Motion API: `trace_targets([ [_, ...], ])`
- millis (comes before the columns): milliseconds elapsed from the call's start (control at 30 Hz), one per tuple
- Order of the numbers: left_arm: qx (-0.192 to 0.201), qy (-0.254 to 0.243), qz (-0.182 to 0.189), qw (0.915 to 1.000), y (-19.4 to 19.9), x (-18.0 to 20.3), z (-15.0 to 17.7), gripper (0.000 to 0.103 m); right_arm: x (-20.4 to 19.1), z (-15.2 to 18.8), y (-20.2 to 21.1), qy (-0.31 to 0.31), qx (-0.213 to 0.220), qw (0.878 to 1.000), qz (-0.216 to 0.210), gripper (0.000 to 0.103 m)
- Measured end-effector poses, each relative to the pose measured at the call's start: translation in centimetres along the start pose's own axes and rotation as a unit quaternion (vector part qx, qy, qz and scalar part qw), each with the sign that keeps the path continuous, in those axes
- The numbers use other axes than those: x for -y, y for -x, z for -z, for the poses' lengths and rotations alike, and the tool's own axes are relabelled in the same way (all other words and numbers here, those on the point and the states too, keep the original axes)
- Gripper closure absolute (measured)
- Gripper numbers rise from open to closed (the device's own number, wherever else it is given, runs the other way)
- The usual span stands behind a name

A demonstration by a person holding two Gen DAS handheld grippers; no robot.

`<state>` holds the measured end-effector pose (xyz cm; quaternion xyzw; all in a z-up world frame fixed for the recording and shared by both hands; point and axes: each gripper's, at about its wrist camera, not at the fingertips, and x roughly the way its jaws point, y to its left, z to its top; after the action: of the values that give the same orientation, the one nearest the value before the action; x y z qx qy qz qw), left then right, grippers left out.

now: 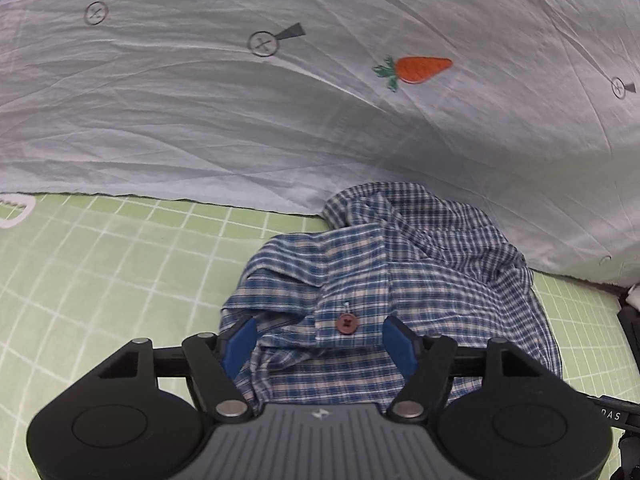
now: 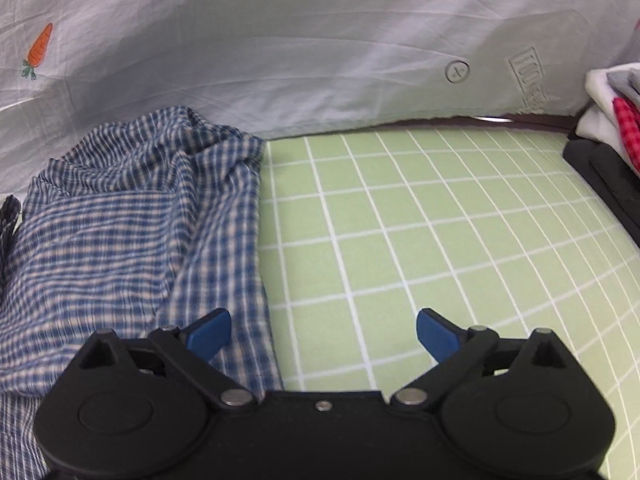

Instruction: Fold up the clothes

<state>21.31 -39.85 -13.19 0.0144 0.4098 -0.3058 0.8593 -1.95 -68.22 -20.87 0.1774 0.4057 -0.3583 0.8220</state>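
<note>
the blue plaid shirt (image 1: 392, 280) lies crumpled on the green grid surface (image 1: 100, 272), its far edge up against the pale sheet (image 1: 240, 120) with the carrot print (image 1: 420, 70). left tool (image 1: 320, 344) hangs over the shirt, jaws apart, the red button (image 1: 346, 323) between the blue pads, nothing pinched. right tool (image 2: 324, 334) gapes wide at the shirt's right edge, mostly above bare grid. folded clothes (image 2: 612, 112) sit well right of the shirt.

blue-white plaid shirt (image 1: 384, 280) lies crumpled, partly folded on green grid mat (image 2: 400, 220); far edge bunched against pale backdrop sheet (image 1: 280, 120). 1 reddish button (image 1: 346, 323) faces up on placket.
</note>
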Motion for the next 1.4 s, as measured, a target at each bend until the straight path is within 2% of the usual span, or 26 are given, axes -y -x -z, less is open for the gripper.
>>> trace_targets([
  [100, 0.004, -0.045, -0.005, 0.999, -1.3, 1.7, -0.2, 0.027, 1.2, 1.1, 0.6, -0.027, -0.015, 1.0, 0.004, 0.003],
  [167, 0.001, -0.068, -0.023, 0.9974, -2.6, 2.7, -0.1, 0.028, 1.8, 1.7, 0.9, -0.036, -0.021, 0.999, 0.01, 0.003],
  [233, -0.008, -0.066, -0.031, 0.9973, -3.6, 2.7, -0.1, 0.045, 2.2, 2.2, 1.1, -0.034, -0.025, 0.999, 0.014, 0.003],
  [267, -0.015, -0.055, -0.027, 0.998, -4.0, 2.5, -0.2, 0.066, 2.4, 2.4, 1.2, -0.034, -0.026, 0.999, 0.017, 0.003],
  [300, -0.022, -0.04, -0.023, 0.9987, -4.2, 2.2, -0.4, 0.076, 2.5, 2.6, 1.4, -0.033, -0.027, 0.999, 0.019, 0.003],
  [367, -0.016, -0.017, -0.014, 0.9996, -3.5, 1.8, -0.6, 0.083, 2.9, 2.8, 1.7, -0.036, -0.027, 0.999, 0.021, 0.003],
  [433, -0.005, -0.013, 0.009, 0.9999, -2.2, 2.2, -0.9, 0.084, 3.2, 3.0, 2.1, -0.039, -0.026, 0.999, 0.023, 0.003],
  [533, 0.004, -0.019, 0.074, 0.9971, 0.6, 3.9, -0.9, 0.085, 3.7, 3.2, 2.7, -0.048, -0.023, 0.998, 0.023, 0.003],
  [633, -0.002, -0.04, 0.161, 0.9862, 3.1, 7.2, 0.3, 0.085, 4.1, 3.3, 3.7, -0.056, -0.014, 0.998, 0.019, 0.003],
  [667, -0.007, -0.051, 0.187, 0.981, 3.7, 8.4, 1.0, 0.085, 4.2, 3.4, 4.1, -0.059, -0.01, 0.998, 0.018, 0.003],
  [733, -0.023, -0.09, 0.216, 0.9719, 4.7, 11.0, 3.4, 0.085, 4.7, 3.7, 4.9, -0.065, -0.001, 0.998, 0.017, 0.003],
  [800, -0.053, -0.13, 0.214, 0.9668, 4.9, 13.0, 6.0, 0.079, 5.1, 3.9, 5.9, -0.07, 0.009, 0.997, 0.019, 0.003],
  [867, -0.083, -0.138, 0.198, 0.9668, 4.9, 13.7, 8.4, 0.076, 5.5, 4.3, 6.8, -0.075, 0.018, 0.997, 0.019, 0.003],
  [933, -0.101, -0.135, 0.182, 0.9688, 5.2, 13.6, 9.7, 0.067, 5.8, 4.7, 7.5, -0.079, 0.025, 0.996, 0.017, 0.003],
  [1000, -0.107, -0.133, 0.167, 0.971, 5.7, 13.5, 10.7, 0.049, 5.7, 5.1, 8.3, -0.077, 0.032, 0.997, 0.002, 0.003],
  [1033, -0.102, -0.129, 0.16, 0.9732, 6.1, 13.2, 10.9, 0.043, 5.5, 5.2, 8.7, -0.073, 0.038, 0.997, -0.008, 0.003],
  [1067, -0.098, -0.125, 0.152, 0.9755, 6.5, 12.9, 11.0, 0.033, 4.9, 5.3, 9.0, -0.067, 0.044, 0.997, -0.021, 0.003],
  [1100, -0.094, -0.116, 0.142, 0.9786, 6.8, 12.6, 11.1, 0.028, 4.3, 5.3, 9.3, -0.061, 0.051, 0.996, -0.034, 0.003],
  [1200, -0.096, -0.092, 0.113, 0.9847, 7.2, 11.5, 11.0, 0.028, 2.1, 5.4, 9.8, -0.039, 0.066, 0.993, -0.087, 0.005],
  [1267, -0.103, -0.08, 0.086, 0.9877, 7.1, 10.6, 11.0, 0.028, 0.3, 5.4, 10.0, -0.02, 0.072, 0.989, -0.126, 0.01],
  [1333, -0.113, -0.07, 0.056, 0.9895, 7.1, 9.6, 10.9, 0.028, -1.1, 5.5, 9.8, -0.006, 0.07, 0.986, -0.151, 0.016],
  [1400, -0.122, -0.061, 0.041, 0.9898, 7.0, 8.8, 10.9, 0.028, -2.3, 5.6, 9.8, 0.004, 0.07, 0.982, -0.173, 0.018],
])
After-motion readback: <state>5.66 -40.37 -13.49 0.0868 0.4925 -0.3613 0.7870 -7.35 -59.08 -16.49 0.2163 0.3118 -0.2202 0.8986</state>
